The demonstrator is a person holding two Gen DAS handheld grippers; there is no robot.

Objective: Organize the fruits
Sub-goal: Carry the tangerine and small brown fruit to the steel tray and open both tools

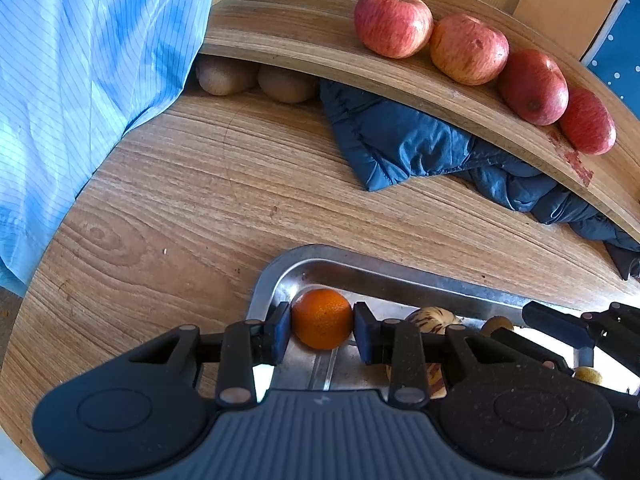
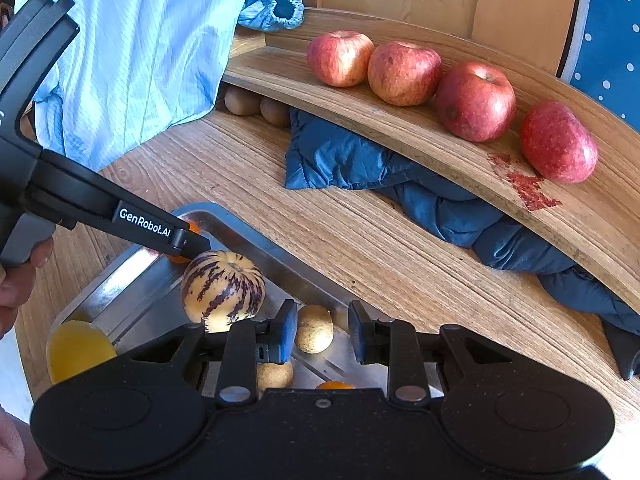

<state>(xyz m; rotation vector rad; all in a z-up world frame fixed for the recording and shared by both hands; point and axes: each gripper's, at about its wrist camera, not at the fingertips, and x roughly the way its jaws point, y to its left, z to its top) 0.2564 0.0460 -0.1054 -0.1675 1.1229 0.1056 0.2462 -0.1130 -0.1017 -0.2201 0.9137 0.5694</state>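
Observation:
In the left wrist view, an orange (image 1: 322, 318) sits in the corner of a steel tray (image 1: 276, 276). My left gripper (image 1: 322, 330) is shut on it, a pad touching each side. In the right wrist view, my right gripper (image 2: 322, 334) stands open around a small tan kiwi (image 2: 314, 328) in the tray (image 2: 224, 220), with a gap on the kiwi's right side. A purple-striped yellow melon (image 2: 222, 290) lies beside the kiwi. The left gripper (image 2: 190, 242) shows behind the melon, mostly hiding the orange.
Several red apples (image 2: 404, 72) line a curved wooden shelf (image 2: 440, 152). Two kiwis (image 1: 224, 76) and a dark blue jacket (image 2: 360, 160) lie under it. A light blue garment (image 1: 80, 80) hangs at left. A yellow fruit (image 2: 76, 350) and more small fruits (image 2: 274, 374) are in the tray.

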